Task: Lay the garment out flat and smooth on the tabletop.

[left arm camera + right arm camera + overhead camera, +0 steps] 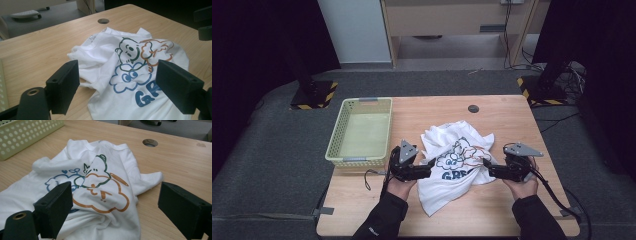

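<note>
**Crumpled T-shirt flanked by two open grippers**

A white printed T-shirt [455,162] is seen lying crumpled on the wooden table [507,125], right of the pale basket [362,130]. The left gripper [428,165] is held at the shirt's left edge, the right gripper [488,167] at its right edge. Both sets of jaws are spread wide over the cloth, and nothing is gripped by either.
</note>
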The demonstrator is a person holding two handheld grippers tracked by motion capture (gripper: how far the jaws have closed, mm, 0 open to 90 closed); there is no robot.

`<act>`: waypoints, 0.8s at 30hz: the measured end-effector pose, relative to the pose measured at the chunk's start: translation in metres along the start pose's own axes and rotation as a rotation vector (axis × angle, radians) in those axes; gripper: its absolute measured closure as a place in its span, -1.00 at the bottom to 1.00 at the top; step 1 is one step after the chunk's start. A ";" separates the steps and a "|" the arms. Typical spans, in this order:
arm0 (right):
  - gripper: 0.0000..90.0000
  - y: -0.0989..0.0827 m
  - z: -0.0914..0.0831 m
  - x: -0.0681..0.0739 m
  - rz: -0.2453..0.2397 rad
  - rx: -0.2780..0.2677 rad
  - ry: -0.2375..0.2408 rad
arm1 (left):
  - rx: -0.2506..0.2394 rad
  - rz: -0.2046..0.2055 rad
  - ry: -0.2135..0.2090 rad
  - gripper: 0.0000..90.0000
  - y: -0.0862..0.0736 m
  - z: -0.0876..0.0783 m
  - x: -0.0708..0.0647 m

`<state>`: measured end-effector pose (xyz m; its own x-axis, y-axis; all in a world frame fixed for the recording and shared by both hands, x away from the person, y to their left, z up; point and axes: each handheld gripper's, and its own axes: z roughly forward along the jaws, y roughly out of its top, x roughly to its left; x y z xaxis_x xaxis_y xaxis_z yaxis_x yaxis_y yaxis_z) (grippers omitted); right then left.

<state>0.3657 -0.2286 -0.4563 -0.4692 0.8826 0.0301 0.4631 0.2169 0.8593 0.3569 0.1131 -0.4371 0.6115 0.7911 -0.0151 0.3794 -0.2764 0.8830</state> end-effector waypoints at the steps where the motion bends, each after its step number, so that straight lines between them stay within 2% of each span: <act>1: -0.73 -0.001 0.000 0.000 0.001 0.001 0.001 | 0.001 -0.002 0.000 -0.57 -0.001 0.000 0.000; 10: -0.78 -0.007 0.004 0.006 -0.038 0.037 -0.001 | 0.021 -0.006 0.001 -0.60 -0.010 -0.004 0.001; 24: -0.80 -0.022 0.007 0.007 -0.037 0.084 -0.011 | 0.075 0.006 -0.002 -0.64 -0.029 -0.007 -0.003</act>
<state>0.3575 -0.2241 -0.4789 -0.4791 0.8778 -0.0066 0.5072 0.2829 0.8141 0.3390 0.1225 -0.4594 0.6153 0.7882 -0.0110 0.4267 -0.3213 0.8454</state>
